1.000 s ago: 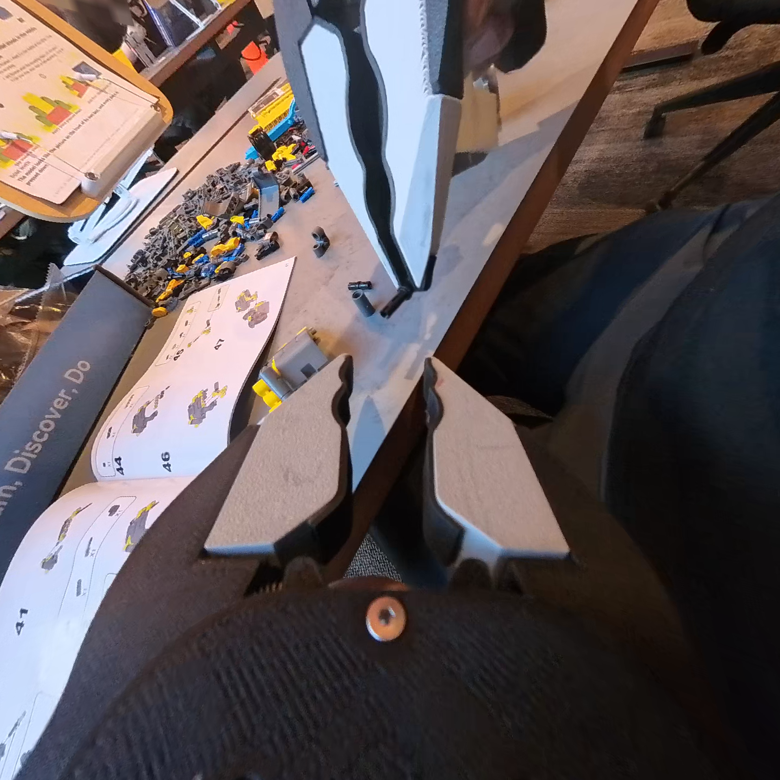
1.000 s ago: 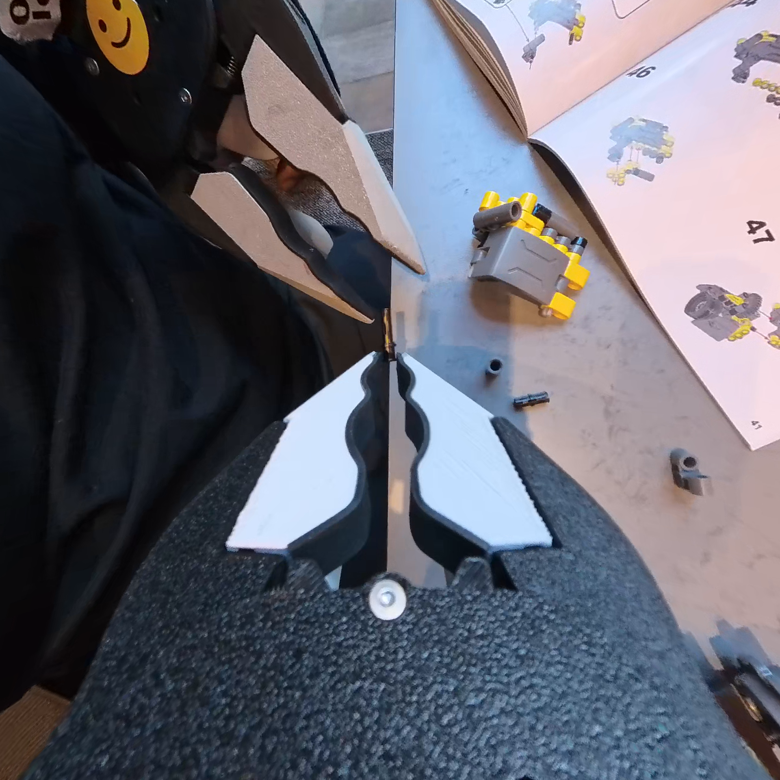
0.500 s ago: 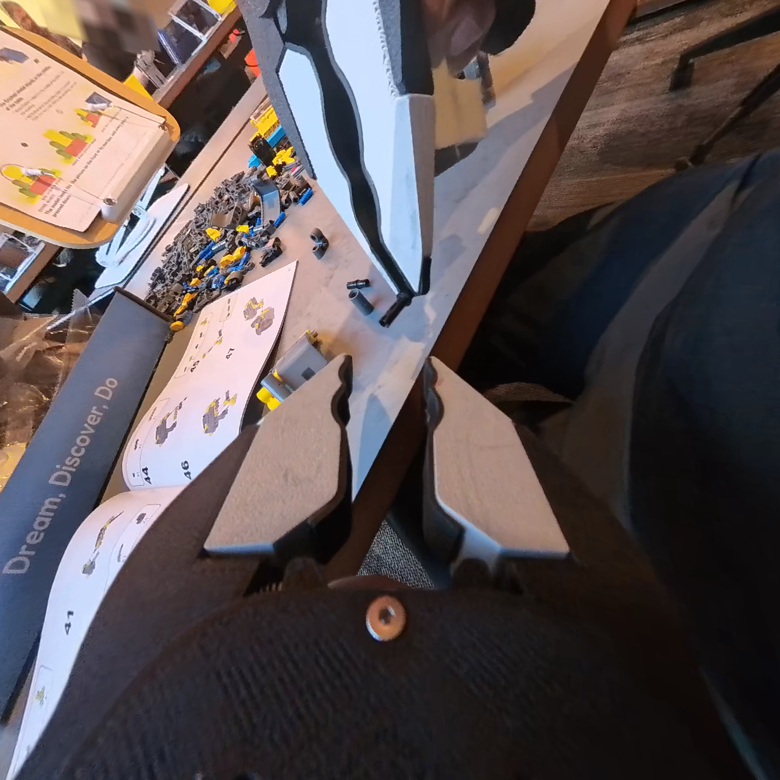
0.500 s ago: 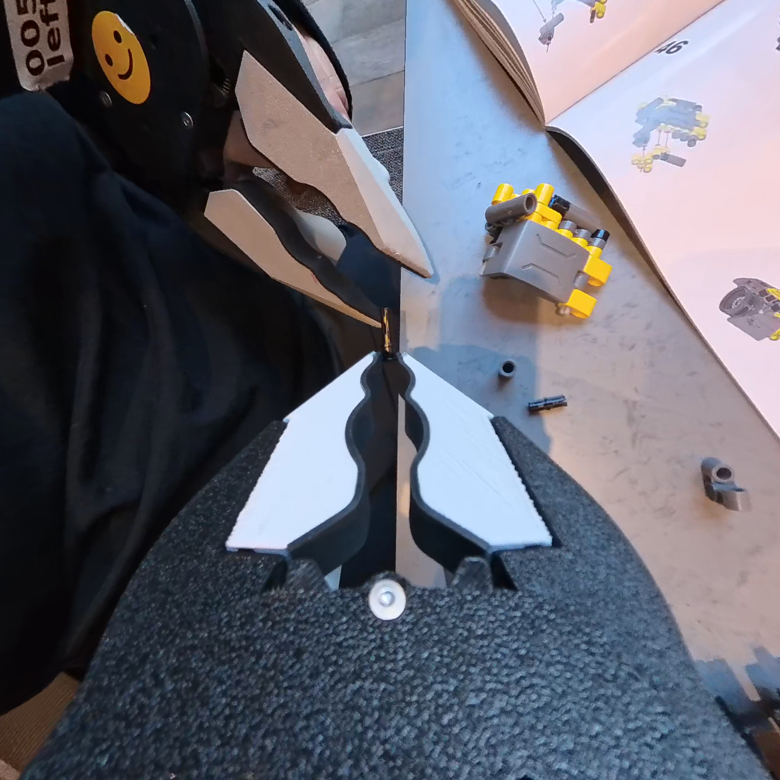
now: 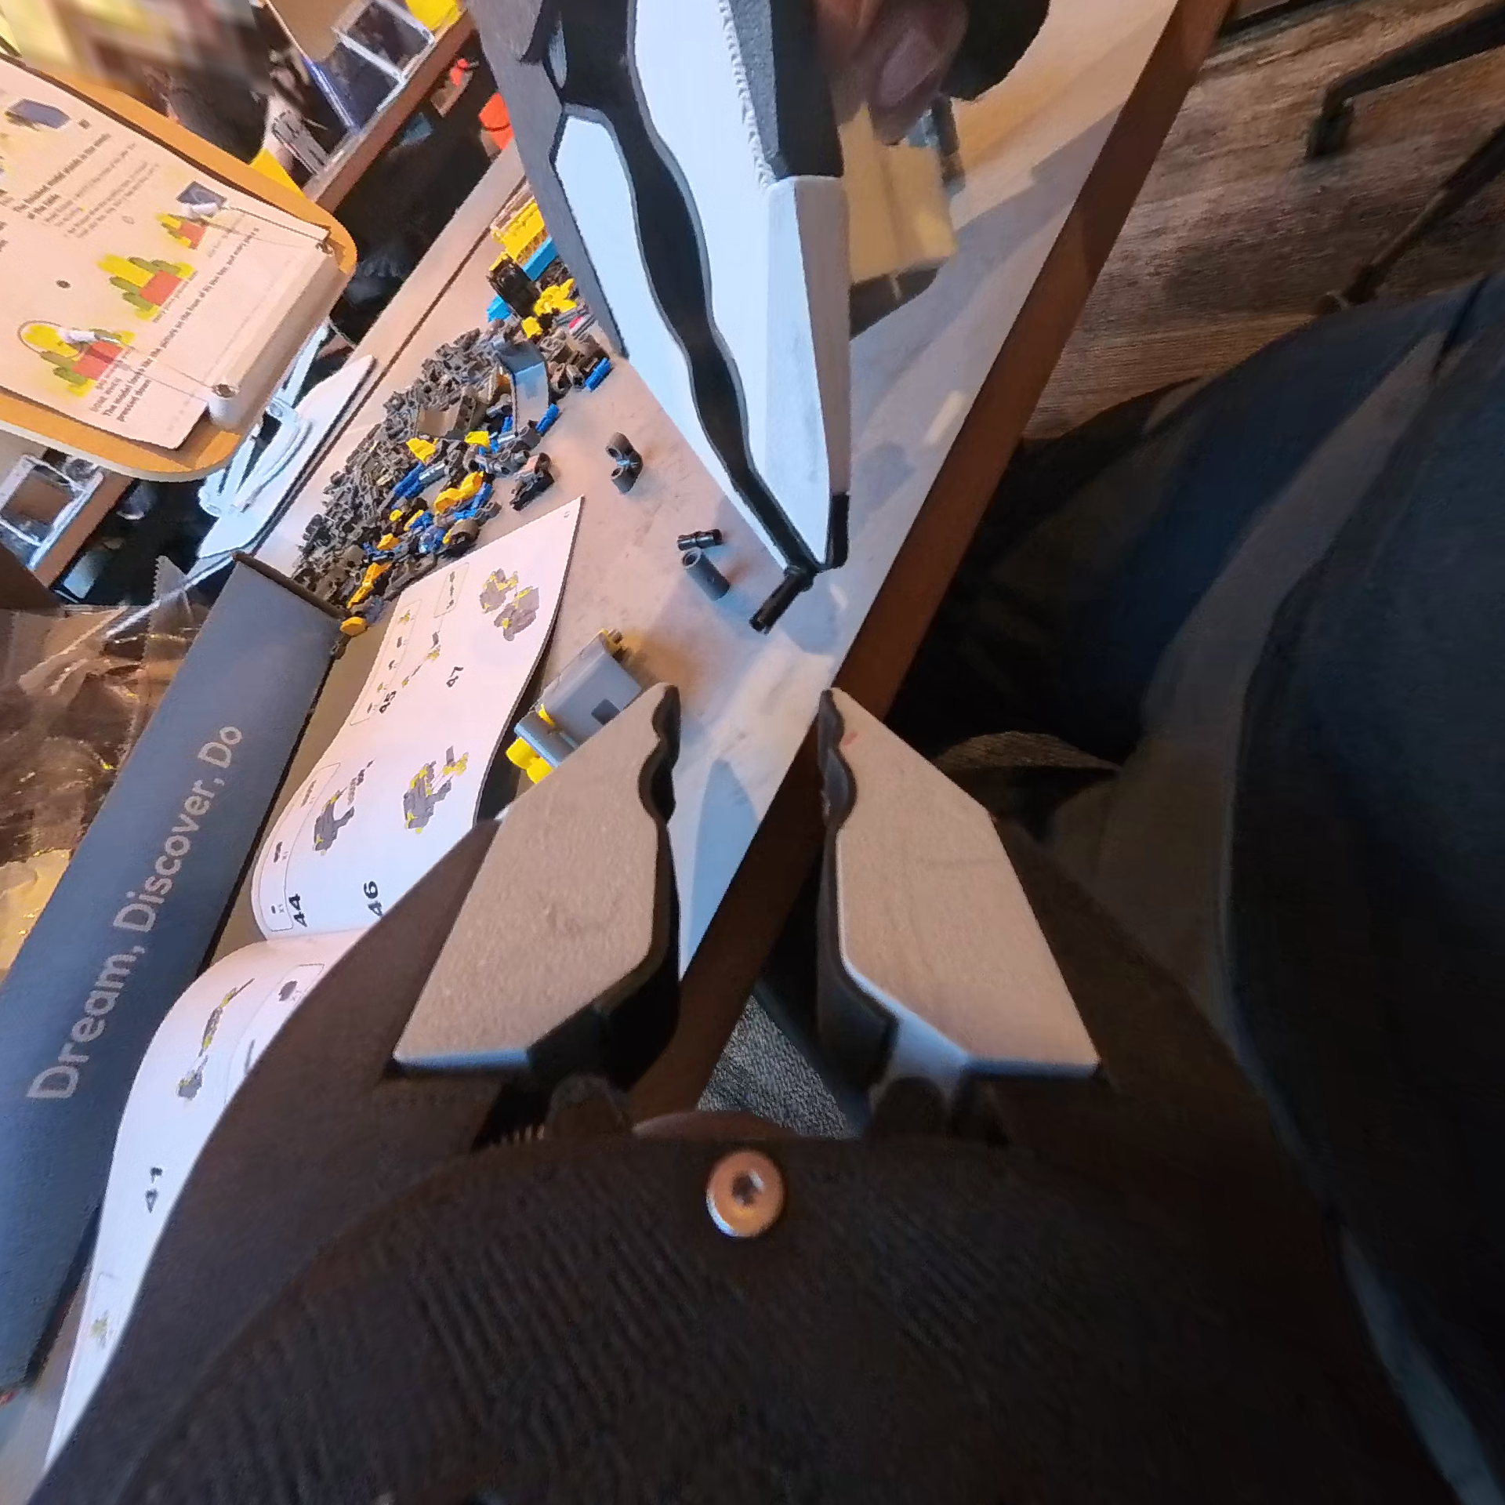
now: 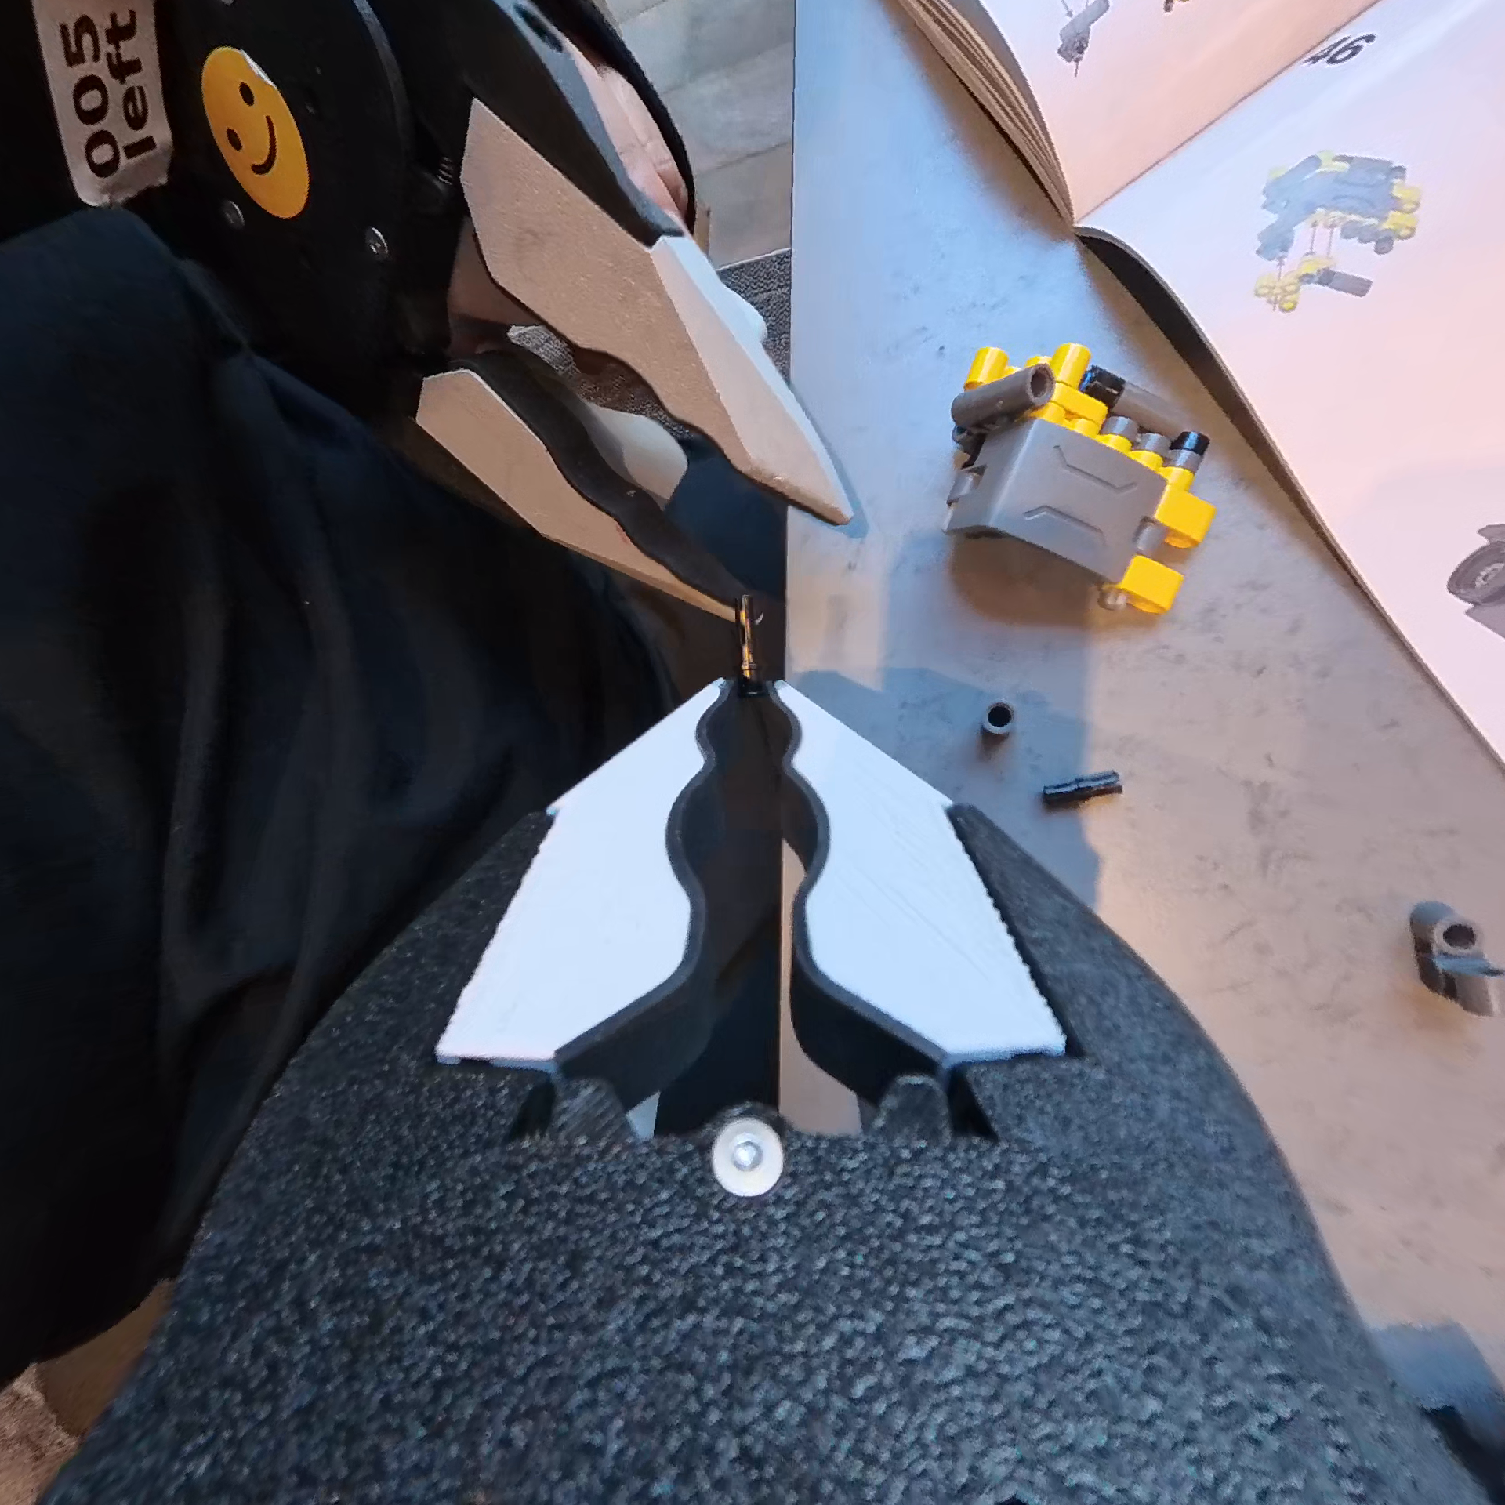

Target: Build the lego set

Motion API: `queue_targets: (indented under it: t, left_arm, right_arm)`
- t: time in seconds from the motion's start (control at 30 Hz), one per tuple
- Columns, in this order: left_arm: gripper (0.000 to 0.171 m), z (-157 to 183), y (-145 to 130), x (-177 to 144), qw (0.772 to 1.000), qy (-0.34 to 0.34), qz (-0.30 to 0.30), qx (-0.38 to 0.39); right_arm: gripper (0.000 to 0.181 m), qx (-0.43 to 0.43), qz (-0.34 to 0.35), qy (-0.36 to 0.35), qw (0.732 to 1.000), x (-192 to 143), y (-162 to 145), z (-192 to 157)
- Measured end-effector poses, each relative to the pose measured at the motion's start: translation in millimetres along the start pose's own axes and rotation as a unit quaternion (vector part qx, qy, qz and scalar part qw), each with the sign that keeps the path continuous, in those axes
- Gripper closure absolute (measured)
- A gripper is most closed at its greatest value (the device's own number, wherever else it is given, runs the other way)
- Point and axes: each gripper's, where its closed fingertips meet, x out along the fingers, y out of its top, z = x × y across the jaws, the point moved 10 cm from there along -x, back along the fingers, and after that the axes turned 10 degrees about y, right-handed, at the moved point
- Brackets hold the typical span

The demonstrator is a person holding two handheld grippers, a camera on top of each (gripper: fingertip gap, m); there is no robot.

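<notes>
- Since the earlier frames little has shifted: both views have drifted slightly, the right gripper has kept its pin, and the loose parts lie where they did.
- Booklet [image 5: 456,717]: lies open at nine o'clock in the left wrist view, with a heap of loose bricks [image 5: 423,472] beyond it at eleven o'clock.
- Left gripper [image 5: 745,725]: fingers apart, nothing between them, hovering astride the surface [image 5: 912,391] edge; the grey-and-yellow assembly [image 5: 582,700] sits just beside its left finger.
- Small grey tube [image 5: 704,572] and short black connector [image 5: 699,537]: loose on the surface at twelve o'clock, near the right gripper's tip.
- Right gripper [image 6: 748,691]: fingers together, clamped on a thin black pin [image 6: 746,643] that juts from the tips at the surface edge, close to the left gripper's lower finger.
- Grey angled connector [image 6: 1445,949]: alone at three o'clock in the right wrist view, well apart from the assembly.
</notes>
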Motion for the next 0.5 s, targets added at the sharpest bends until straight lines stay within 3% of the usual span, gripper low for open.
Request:
queue_targets:
  t: [0.5]
  left_arm:
    - [0.140, 8.6, 6.6, -1.4, 0.999, -0.010, 0.019, 0.026]
  right_arm:
    - [0.175, 0.010, -0.009, 0.008, 1.000, 5.1, -0.3, 1.8]
